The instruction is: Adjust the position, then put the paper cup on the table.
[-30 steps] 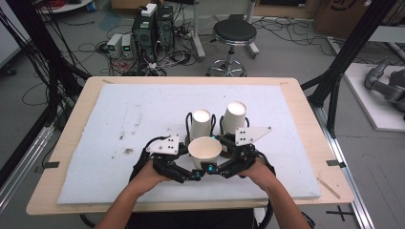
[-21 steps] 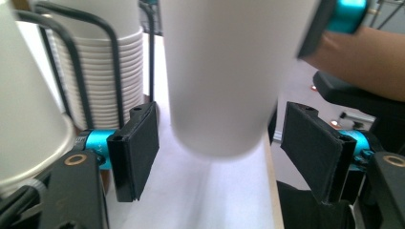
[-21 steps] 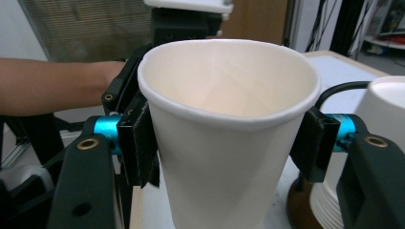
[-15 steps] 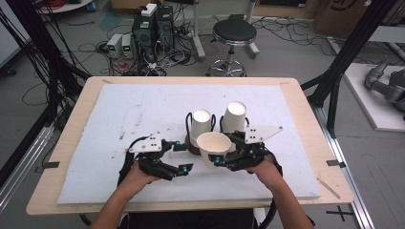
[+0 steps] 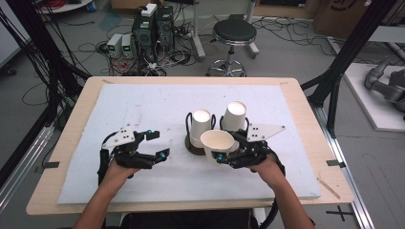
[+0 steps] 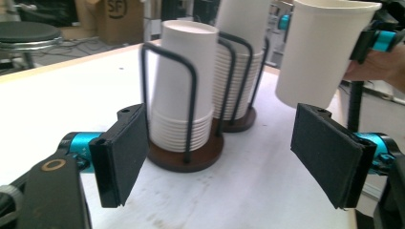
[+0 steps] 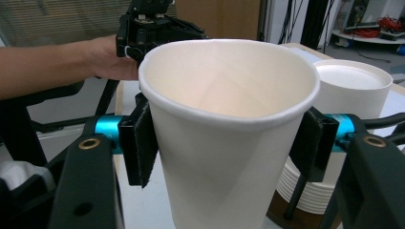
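Beside the racks (image 5: 198, 143), my right tongs (image 5: 228, 153) clamp the cup (image 5: 217, 142) upright to keep it clear, while my left tongs (image 5: 160, 143), jaws just opened and empty, leave room.

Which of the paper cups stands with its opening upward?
The single cup clamped in the right gripper, mouth up. The two stacks in the wire holders sit upside down.

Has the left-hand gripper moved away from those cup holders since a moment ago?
Yes. The left gripper has drawn leftward, away from the cup stacks; its jaws have just been opening, with nothing between them.
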### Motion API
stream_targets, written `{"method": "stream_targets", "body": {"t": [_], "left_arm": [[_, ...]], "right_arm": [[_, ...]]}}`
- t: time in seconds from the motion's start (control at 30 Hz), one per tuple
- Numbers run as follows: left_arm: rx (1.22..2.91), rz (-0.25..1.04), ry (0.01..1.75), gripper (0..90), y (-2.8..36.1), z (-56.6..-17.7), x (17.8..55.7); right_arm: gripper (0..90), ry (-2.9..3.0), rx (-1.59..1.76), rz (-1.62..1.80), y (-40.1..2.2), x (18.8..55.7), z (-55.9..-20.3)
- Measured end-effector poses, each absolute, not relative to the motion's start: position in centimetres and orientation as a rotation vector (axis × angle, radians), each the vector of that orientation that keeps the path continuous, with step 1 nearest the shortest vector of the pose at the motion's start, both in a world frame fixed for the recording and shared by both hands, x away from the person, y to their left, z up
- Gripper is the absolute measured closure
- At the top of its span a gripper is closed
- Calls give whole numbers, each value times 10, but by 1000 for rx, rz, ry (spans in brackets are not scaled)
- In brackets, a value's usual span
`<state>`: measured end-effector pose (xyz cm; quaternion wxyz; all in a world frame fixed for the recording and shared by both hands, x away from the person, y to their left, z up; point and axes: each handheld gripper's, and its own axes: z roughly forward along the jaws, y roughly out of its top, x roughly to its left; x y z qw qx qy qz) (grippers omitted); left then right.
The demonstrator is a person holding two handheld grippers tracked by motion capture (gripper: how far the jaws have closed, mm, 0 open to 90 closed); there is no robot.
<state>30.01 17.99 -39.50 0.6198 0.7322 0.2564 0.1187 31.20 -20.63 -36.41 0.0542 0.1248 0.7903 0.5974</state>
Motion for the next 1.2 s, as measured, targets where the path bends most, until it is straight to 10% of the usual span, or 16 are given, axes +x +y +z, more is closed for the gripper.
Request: {"method": "stream_targets", "body": {"t": [1.2], "left_arm": [[1661, 415, 732, 208, 209, -409, 309]], "right_arm": [[362, 2296, 406, 1784, -293, 293, -347]]}}
